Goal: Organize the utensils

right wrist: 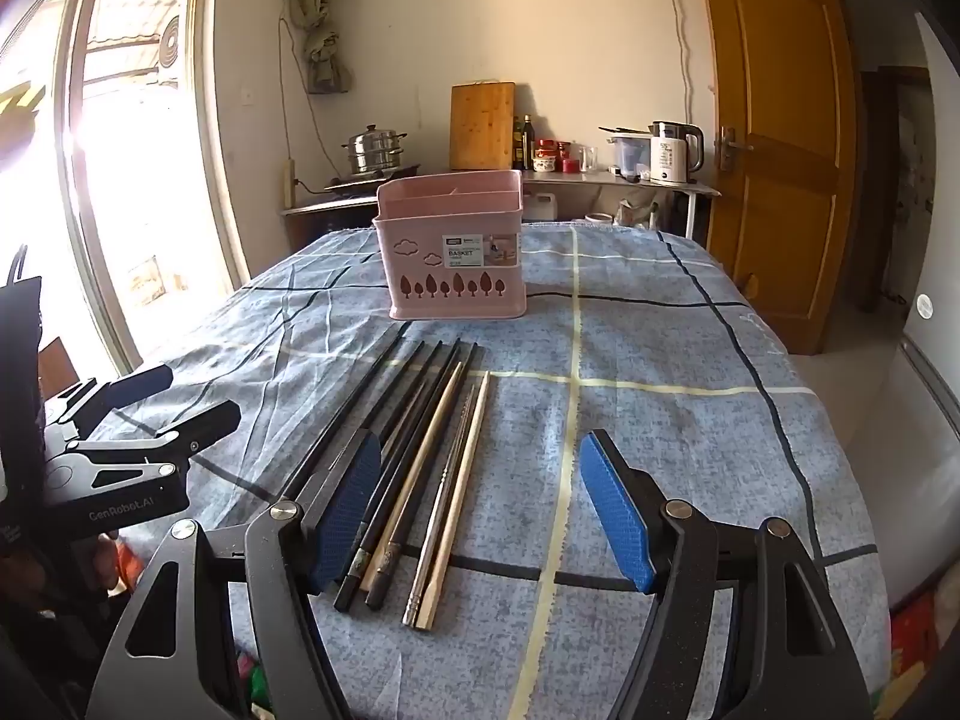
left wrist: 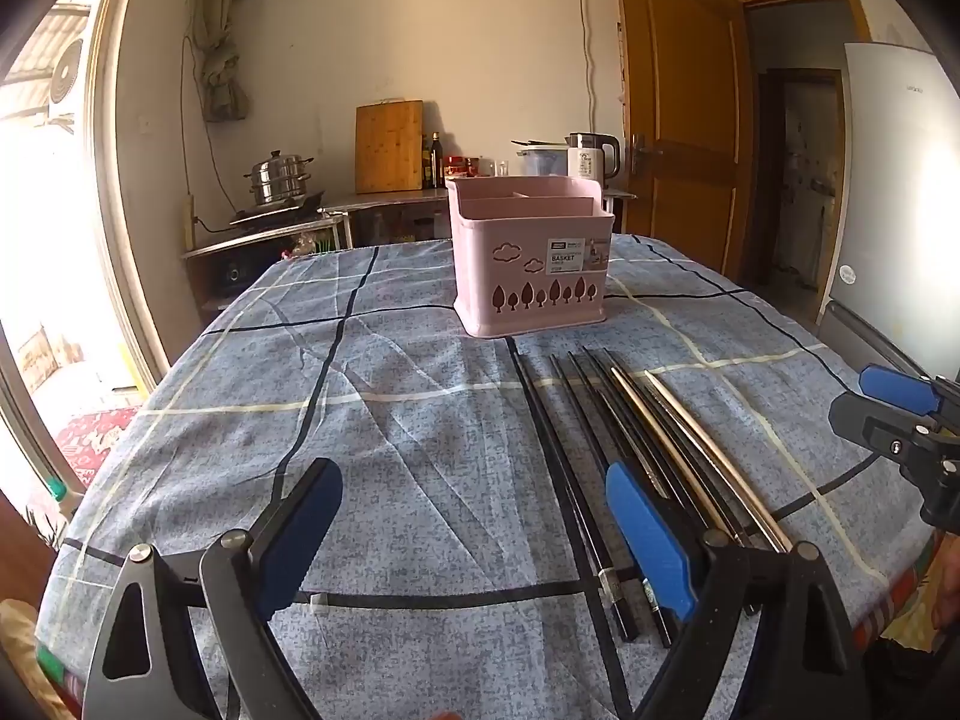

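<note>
Both tools hover low over the near table edge, nothing held. Left gripper (left wrist: 474, 534): fingers spread wide, empty; its right pad sits over the near ends of the leftmost dark sticks, the gap itself over bare cloth. Right gripper (right wrist: 480, 516): also spread wide, empty, the near ends of the chopsticks (right wrist: 420, 480) lying between its pads toward the left one. The sticks lie flat on the blue checked tablecloth (right wrist: 660, 420), roughly parallel, touching or just beside one another, tips pointing away: several black, two pale wooden, one metallic. Judgement: laid out as a sorted row for one-by-one pickup, and the right tool is better aligned for a first grasp. Beyond the tips, near but apart, the pink basket (right wrist: 456, 276) stands upright, its compartments apparently empty, likely the destination.
</note>
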The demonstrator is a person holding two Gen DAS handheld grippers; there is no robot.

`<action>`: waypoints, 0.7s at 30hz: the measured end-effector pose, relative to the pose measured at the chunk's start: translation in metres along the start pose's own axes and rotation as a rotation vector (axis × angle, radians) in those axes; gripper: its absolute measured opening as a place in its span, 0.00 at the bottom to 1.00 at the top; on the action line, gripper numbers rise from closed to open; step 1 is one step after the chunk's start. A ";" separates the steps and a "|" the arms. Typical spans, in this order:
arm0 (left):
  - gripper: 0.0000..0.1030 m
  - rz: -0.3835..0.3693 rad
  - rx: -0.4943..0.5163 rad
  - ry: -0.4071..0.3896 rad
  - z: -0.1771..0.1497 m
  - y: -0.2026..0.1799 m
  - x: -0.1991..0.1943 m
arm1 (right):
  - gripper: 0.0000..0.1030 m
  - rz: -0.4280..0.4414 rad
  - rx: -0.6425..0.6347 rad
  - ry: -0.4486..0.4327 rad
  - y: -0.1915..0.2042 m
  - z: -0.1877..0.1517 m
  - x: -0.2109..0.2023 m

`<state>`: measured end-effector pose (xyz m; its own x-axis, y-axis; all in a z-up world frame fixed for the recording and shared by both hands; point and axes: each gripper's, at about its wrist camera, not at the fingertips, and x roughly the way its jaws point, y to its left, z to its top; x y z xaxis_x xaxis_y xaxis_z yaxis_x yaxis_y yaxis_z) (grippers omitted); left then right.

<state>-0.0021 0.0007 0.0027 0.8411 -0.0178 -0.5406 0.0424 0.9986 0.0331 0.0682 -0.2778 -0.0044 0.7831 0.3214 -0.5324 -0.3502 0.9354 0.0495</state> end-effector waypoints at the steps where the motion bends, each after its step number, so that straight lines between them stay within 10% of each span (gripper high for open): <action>1: 0.88 -0.001 0.002 0.000 0.000 0.000 0.000 | 0.67 0.000 0.000 0.000 0.000 0.000 0.000; 21: 0.88 -0.005 -0.002 0.006 -0.004 -0.001 0.003 | 0.67 -0.002 0.006 0.007 -0.001 -0.001 0.001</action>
<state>-0.0015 0.0003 -0.0022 0.8374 -0.0227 -0.5461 0.0459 0.9985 0.0289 0.0688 -0.2782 -0.0059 0.7804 0.3186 -0.5380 -0.3455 0.9369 0.0537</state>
